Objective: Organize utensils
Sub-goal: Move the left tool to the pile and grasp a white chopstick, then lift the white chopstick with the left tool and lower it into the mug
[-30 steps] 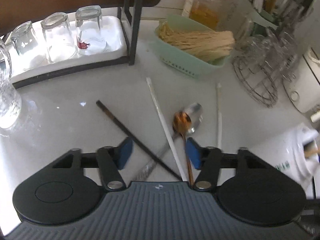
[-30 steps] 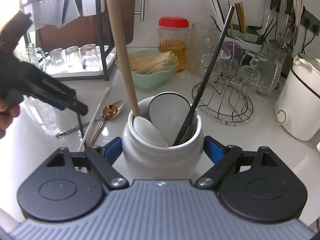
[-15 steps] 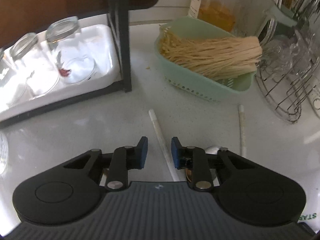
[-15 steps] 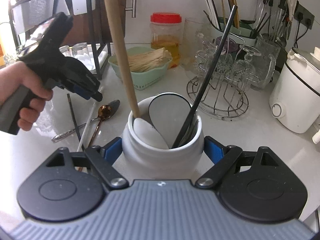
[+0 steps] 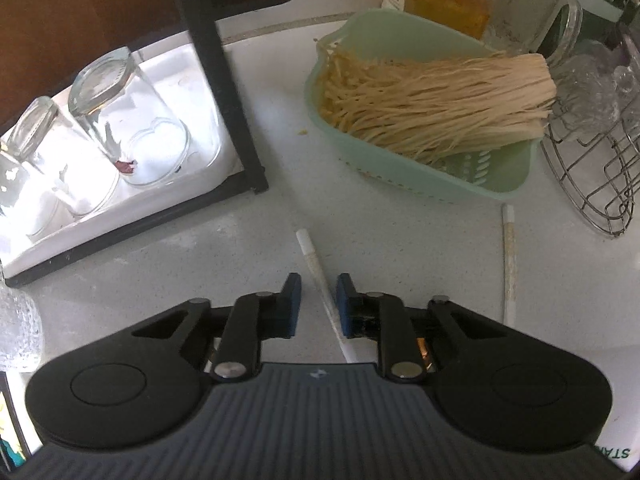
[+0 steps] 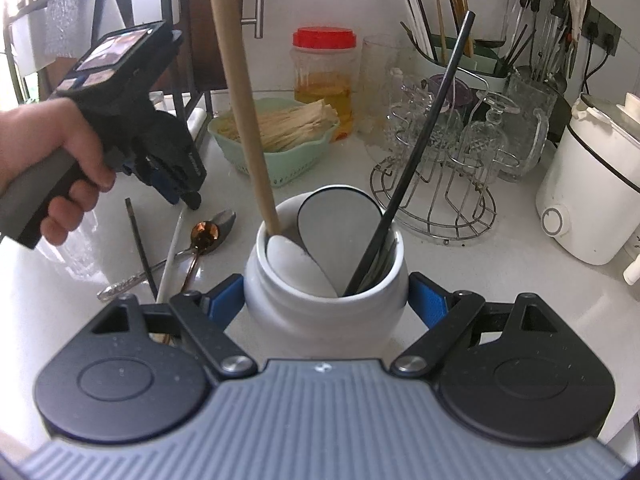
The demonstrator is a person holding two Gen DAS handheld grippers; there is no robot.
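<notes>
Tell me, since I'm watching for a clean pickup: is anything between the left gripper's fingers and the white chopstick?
Nothing visible. The white chopstick lies bare on the counter between the closing fingers of the left gripper, close to one of them.

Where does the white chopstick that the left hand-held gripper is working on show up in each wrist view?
Left wrist: white chopstick runs up from bottom centre, between the closing jaws of the left hand-held gripper.
Right wrist: white chopstick lies left of the white utensil jar, below that gripper.
Shared landmark: green basket of dried noodles.
</notes>
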